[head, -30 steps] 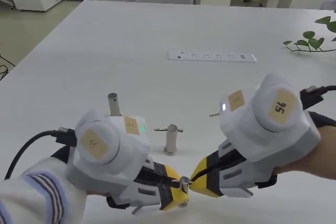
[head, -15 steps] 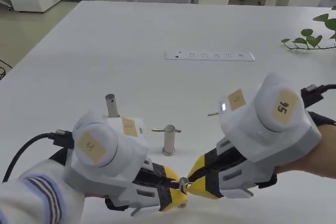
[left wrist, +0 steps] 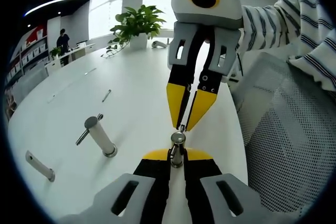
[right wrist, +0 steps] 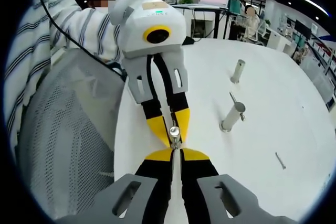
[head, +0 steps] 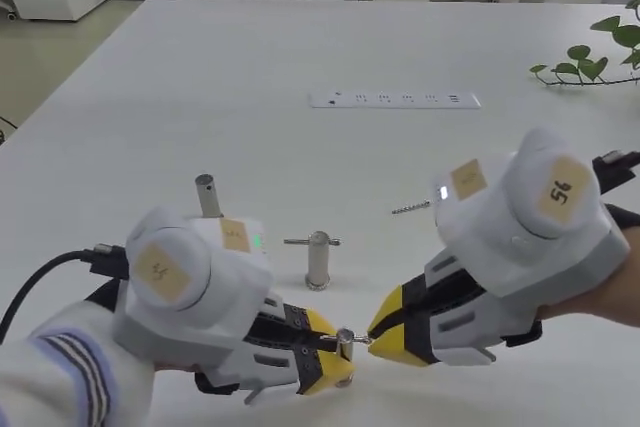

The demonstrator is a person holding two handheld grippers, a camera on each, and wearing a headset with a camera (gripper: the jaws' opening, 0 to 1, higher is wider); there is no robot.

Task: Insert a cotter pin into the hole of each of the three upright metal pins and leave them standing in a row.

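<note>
My left gripper (head: 335, 347) is shut on a short upright metal pin (head: 345, 338) near the table's front edge. That same pin (left wrist: 177, 145) stands between the left gripper's (left wrist: 177, 155) yellow tips. My right gripper (head: 376, 335) faces it tip to tip, shut on a thin cotter pin (head: 359, 337) whose end touches the held pin's head. From the right gripper (right wrist: 176, 152), the held pin (right wrist: 174, 131) sits just past the tips. A second metal pin (head: 318, 260) stands with a cotter pin through it. A third, bare pin (head: 207, 195) stands further left.
A loose cotter pin (head: 410, 208) lies on the white table (head: 300, 57) beside the right gripper. A white power strip (head: 395, 100) lies further back, and plant leaves (head: 590, 62) reach in at the far right. A mesh chair (left wrist: 294, 145) stands by the table's near edge.
The right gripper's body has shifted slightly right, uncovering the loose cotter pin. Both grippers' tips stay together at the held pin. The camera has shifted a little.
</note>
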